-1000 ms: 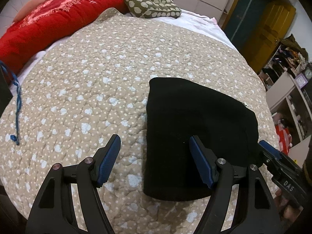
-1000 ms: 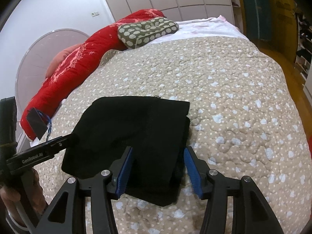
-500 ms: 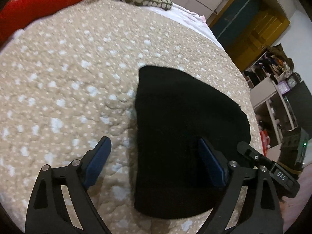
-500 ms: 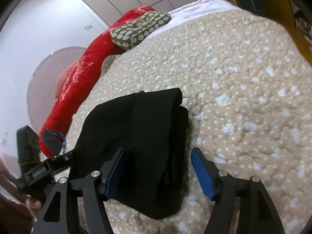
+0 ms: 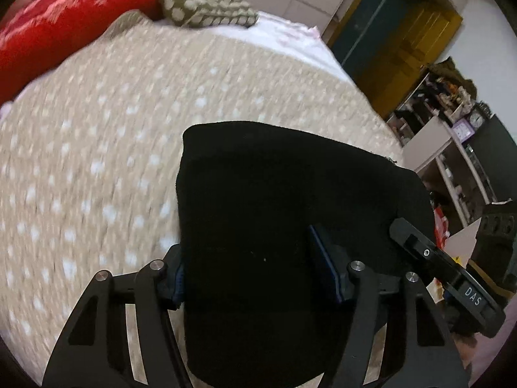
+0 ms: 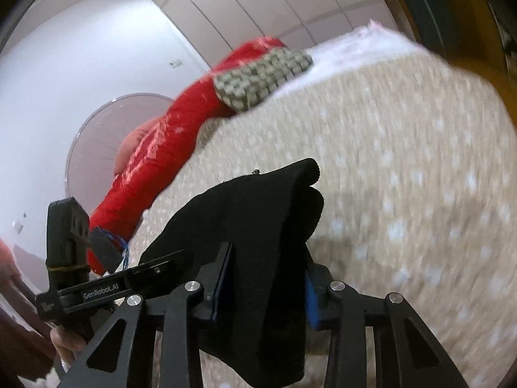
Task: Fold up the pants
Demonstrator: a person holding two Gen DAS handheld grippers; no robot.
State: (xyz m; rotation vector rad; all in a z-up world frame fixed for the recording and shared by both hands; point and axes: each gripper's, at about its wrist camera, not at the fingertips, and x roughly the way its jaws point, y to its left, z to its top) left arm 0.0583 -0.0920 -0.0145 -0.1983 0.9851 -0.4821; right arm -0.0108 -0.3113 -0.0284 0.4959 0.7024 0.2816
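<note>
1. The black pants (image 5: 284,226), already folded into a compact bundle, lay on the spotted quilt (image 5: 97,148) of the bed, with the near end raised off it between the two tools.

2. In the left wrist view the left gripper (image 5: 255,278) straddled the bundle's near end: its left pad sat at the cloth's 9 o'clock edge and its right pad pressed into the cloth toward 3 o'clock. The jaws stood fairly wide, and the thick fold filled the gap, so I judged it clamped on the pants.

3. In the right wrist view the right gripper (image 6: 265,281) had its jaws drawn in on a narrower band of the same pants (image 6: 258,226), blue pads on either side, cloth draped over and below them.

4. The bundle's long axis ran from 6 toward 12 o'clock in both views, away from the tools, its far end pointing at the red bedding (image 5: 64,22) and the dotted cushion (image 5: 206,9).

5. Each tool showed in the other's view: the right one at 4 o'clock in the left view, the left one at 8 o'clock in the right view. They held the same near end side by side, neither clearly nearer.

6. Both views were motion-blurred, so finer edges could not be told.

7. My judgement: any last fold or placement would turn on carrying that near end toward 12 o'clock, along the long axis.
</note>
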